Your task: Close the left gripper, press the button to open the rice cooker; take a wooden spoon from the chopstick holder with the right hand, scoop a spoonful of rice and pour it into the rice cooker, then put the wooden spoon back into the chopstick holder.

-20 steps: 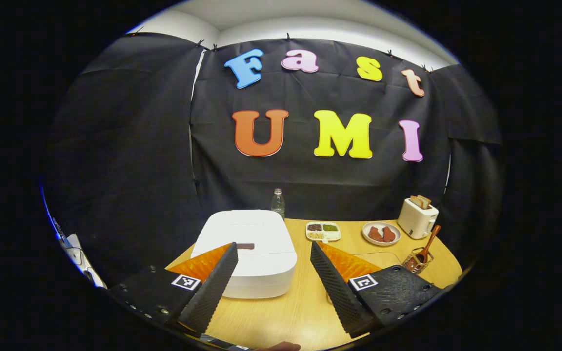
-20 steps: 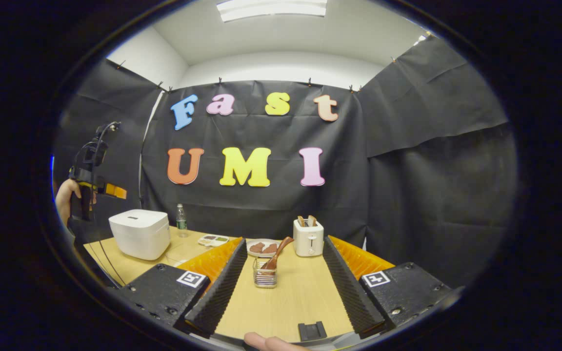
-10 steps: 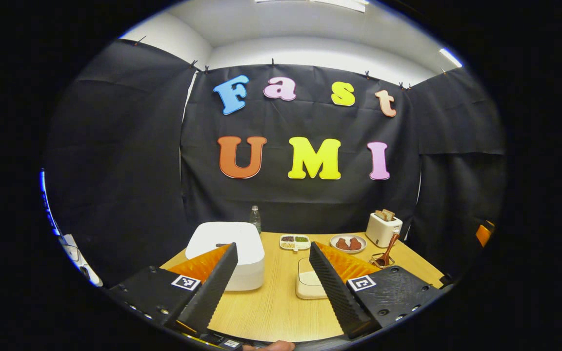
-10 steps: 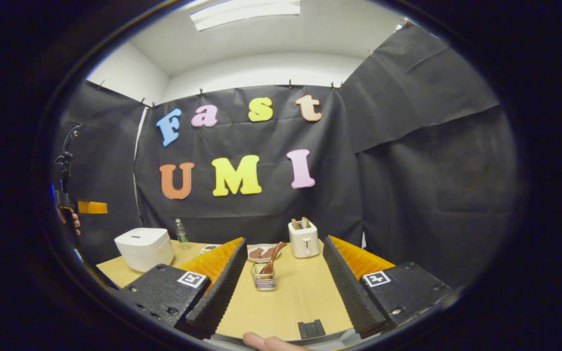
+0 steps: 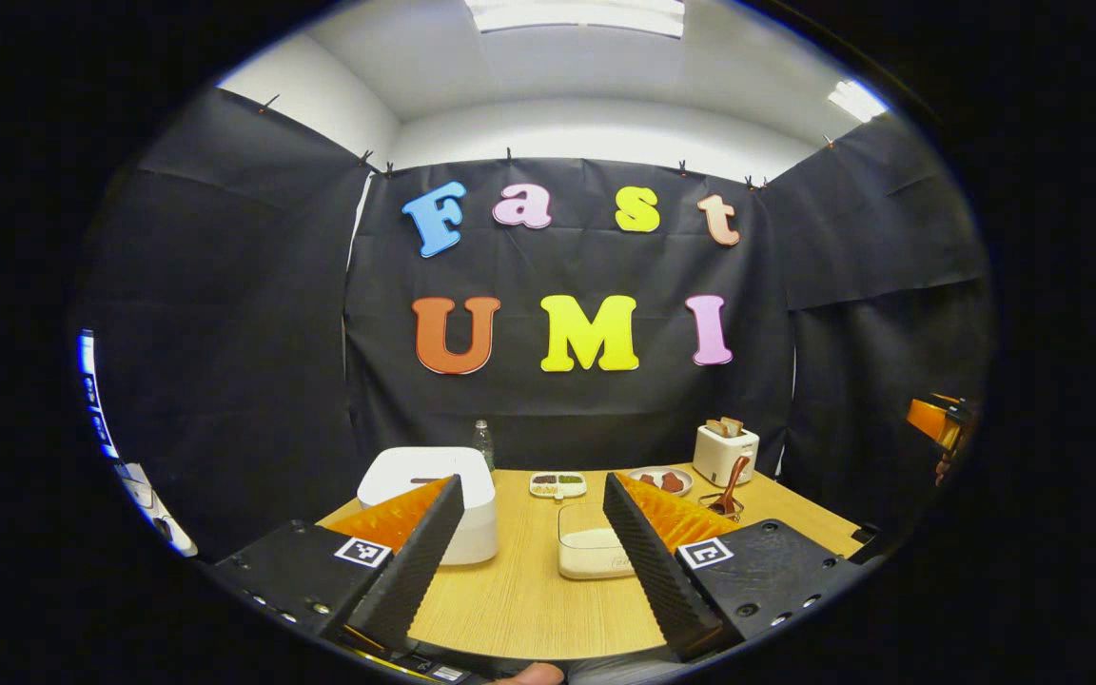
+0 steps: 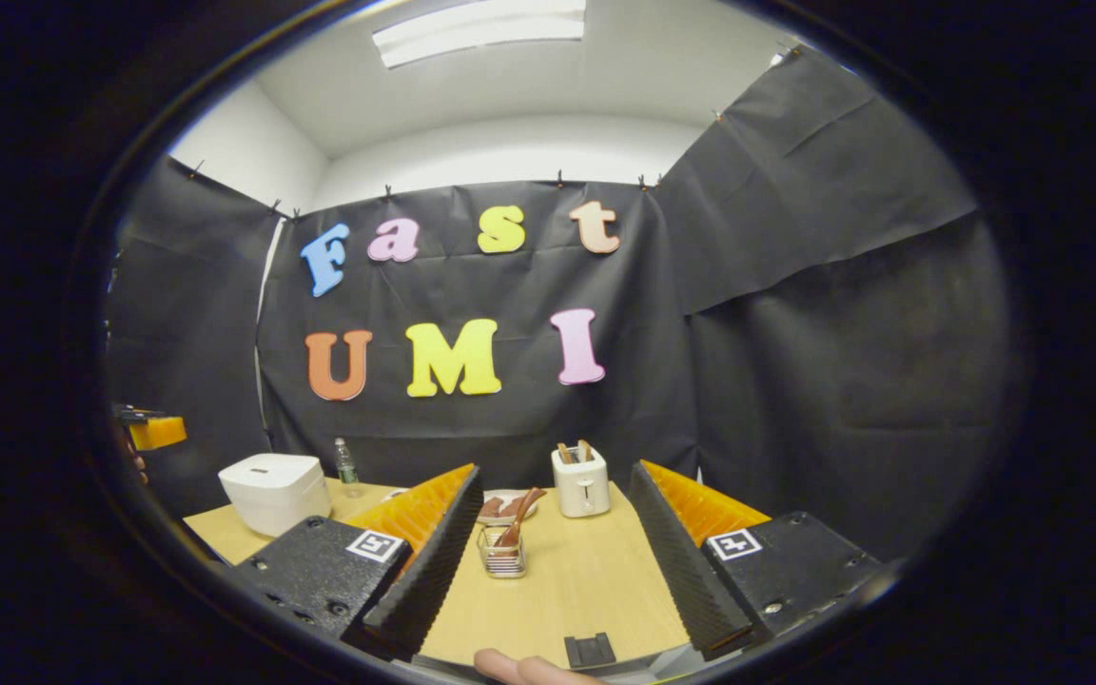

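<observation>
The white rice cooker (image 5: 429, 495) stands with its lid down at the table's left; it also shows as the rice cooker (image 6: 274, 489). A wooden spoon (image 6: 515, 518) leans in the wire chopstick holder (image 6: 502, 557), seen too as the chopstick holder (image 5: 721, 505). A clear box of rice (image 5: 591, 553) sits mid-table. My left gripper (image 5: 532, 544) is open, held back from the table's near edge, nothing between its fingers. My right gripper (image 6: 553, 547) is open too, with the holder far ahead between its fingers. The other gripper (image 6: 153, 430) shows at the far left, and the right one (image 5: 938, 420) at the far right.
A white toaster (image 6: 578, 479) with bread stands at the back. A plate of brown food (image 5: 659, 479), a divided dish of grains (image 5: 557, 484) and a small water bottle (image 5: 482, 441) line the far edge of the wooden table (image 5: 529, 599). Black cloth walls surround it.
Both grippers have drawn back and away from the table, so everything on it looks smaller and farther. The rice box came into the left gripper view. Both stayed open.
</observation>
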`<state>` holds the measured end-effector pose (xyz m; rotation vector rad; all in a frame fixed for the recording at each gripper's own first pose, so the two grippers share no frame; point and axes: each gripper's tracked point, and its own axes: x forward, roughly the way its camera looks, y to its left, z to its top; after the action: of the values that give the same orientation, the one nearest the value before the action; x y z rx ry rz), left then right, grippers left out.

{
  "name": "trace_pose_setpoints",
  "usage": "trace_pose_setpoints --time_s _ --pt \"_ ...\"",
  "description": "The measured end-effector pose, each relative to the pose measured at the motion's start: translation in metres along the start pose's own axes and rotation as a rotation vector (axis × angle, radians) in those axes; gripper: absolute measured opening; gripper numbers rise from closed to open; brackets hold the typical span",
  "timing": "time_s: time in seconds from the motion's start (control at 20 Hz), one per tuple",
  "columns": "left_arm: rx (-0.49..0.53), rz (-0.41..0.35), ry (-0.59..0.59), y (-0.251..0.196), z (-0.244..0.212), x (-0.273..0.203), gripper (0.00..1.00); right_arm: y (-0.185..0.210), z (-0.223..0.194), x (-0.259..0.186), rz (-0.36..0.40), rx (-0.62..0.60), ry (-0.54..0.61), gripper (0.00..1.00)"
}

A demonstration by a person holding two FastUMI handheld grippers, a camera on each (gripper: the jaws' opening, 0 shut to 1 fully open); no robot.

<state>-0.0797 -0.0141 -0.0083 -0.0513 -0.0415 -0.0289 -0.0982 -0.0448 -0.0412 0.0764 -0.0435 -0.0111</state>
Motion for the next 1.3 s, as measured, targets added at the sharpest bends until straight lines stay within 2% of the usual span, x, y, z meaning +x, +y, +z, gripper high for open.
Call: trace_pose_setpoints --time_s 0.05,0.15,0.2,0.25,0.5,0.85,1.3 --pt "-0.001 -0.005 0.003 -0.005 -0.004 0.001 0.94 0.001 -0.001 0.001 0.007 -0.003 0.001 1.0" --pt "-0.012 -0.025 0.015 -0.016 -0.013 -0.002 0.94 0.004 -0.003 0.005 0.01 -0.002 0.003 1.0" --pt "-0.02 -0.032 0.014 -0.019 -0.016 -0.003 0.94 0.005 -0.004 0.007 0.013 -0.001 0.007 0.96" --pt "-0.025 -0.037 0.015 -0.02 -0.019 -0.002 0.94 0.008 -0.006 0.009 0.016 0.0 0.011 1.0" --pt "-0.003 -0.033 0.025 -0.023 -0.031 -0.007 0.94 0.021 -0.018 0.011 0.027 -0.021 0.041 1.0" --pt "0.009 -0.01 0.003 -0.019 -0.015 -0.016 0.94 0.044 -0.013 0.004 0.056 -0.036 0.026 1.0" --pt "0.024 -0.028 -0.04 -0.025 0.002 -0.029 0.94 0.07 -0.013 -0.002 0.098 -0.066 0.024 1.0"
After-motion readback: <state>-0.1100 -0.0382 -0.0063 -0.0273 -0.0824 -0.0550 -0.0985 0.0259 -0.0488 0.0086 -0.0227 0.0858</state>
